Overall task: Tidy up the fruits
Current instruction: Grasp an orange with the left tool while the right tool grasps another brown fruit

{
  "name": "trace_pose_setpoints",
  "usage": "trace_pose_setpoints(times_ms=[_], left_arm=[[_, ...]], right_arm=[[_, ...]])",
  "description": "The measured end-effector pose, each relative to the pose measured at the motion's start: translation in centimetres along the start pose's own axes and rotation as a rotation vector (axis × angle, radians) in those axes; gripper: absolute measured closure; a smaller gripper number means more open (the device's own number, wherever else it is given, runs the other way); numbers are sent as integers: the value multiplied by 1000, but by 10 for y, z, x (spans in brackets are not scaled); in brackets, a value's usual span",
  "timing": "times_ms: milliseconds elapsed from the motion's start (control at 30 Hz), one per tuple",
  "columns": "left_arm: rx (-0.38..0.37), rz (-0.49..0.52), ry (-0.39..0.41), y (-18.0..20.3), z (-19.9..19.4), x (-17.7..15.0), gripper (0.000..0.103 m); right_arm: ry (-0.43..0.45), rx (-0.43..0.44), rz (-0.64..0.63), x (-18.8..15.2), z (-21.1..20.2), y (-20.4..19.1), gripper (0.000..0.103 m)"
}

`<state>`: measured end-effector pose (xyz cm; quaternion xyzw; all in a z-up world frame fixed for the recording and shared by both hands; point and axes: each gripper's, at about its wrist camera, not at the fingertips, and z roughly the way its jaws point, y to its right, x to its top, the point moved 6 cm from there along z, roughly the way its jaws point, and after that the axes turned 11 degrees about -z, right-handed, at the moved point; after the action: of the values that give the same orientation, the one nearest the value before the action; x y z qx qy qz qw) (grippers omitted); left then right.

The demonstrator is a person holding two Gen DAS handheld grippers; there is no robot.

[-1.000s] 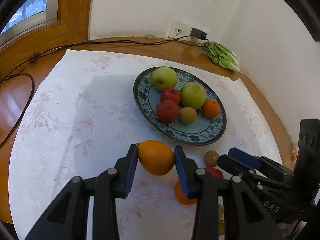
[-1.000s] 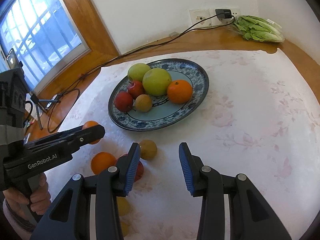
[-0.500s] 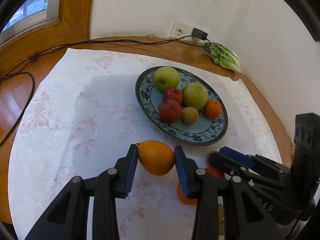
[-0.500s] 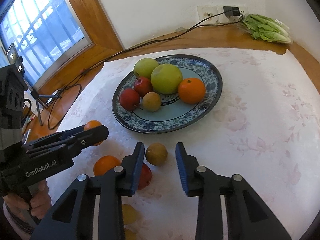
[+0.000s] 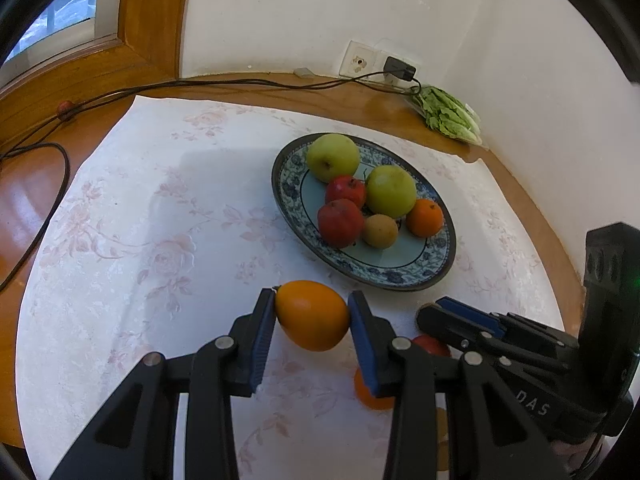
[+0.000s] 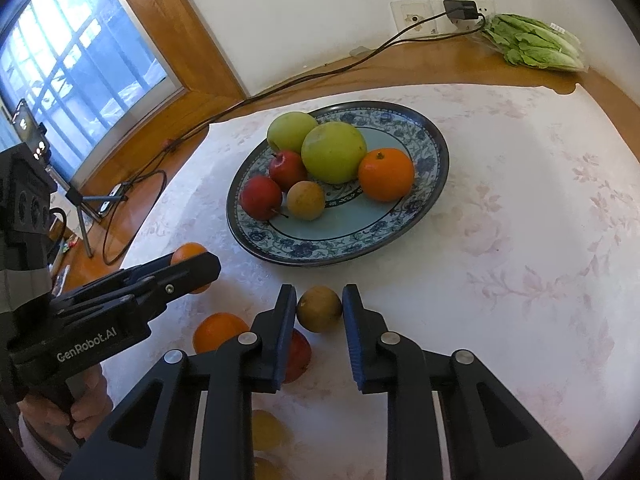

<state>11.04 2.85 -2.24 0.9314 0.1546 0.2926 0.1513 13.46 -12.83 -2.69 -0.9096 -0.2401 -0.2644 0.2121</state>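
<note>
Nearby, loose orange [image 6: 218, 332] and red apple [image 6: 298, 354] crowd right tool [image 6: 319, 308] gripping brown fruit [image 6: 319, 309].

We see a round wooden desk [image 6: 460, 66] under a pale floral cloth [image 6: 520, 240]. On the cloth sit a blue-patterned plate [image 6: 434, 168], a brown fruit [image 6: 319, 308], an orange [image 6: 218, 330] and a red fruit [image 6: 298, 356]. A bagged lettuce [image 6: 532, 42] and a black cable [image 6: 304, 76] lie on bare wood.

Right hand-held gripper [image 6: 319, 308] clamps a small brown fruit [image 6: 319, 309].
</note>
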Motion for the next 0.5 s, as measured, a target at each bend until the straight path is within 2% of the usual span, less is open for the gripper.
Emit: trace_pose_setpoints(times_ms=[167, 267, 500], left_arm=[[0, 2, 5, 1, -1, 1, 65], [-7, 1, 9, 2, -4, 2, 70], [-1, 6, 12, 2, -5, 4, 70]], right_arm=[[21, 3, -1, 1, -6, 0, 78], [32, 2, 2, 2, -10, 2, 78], [57, -9, 10, 3, -17, 6, 78]])
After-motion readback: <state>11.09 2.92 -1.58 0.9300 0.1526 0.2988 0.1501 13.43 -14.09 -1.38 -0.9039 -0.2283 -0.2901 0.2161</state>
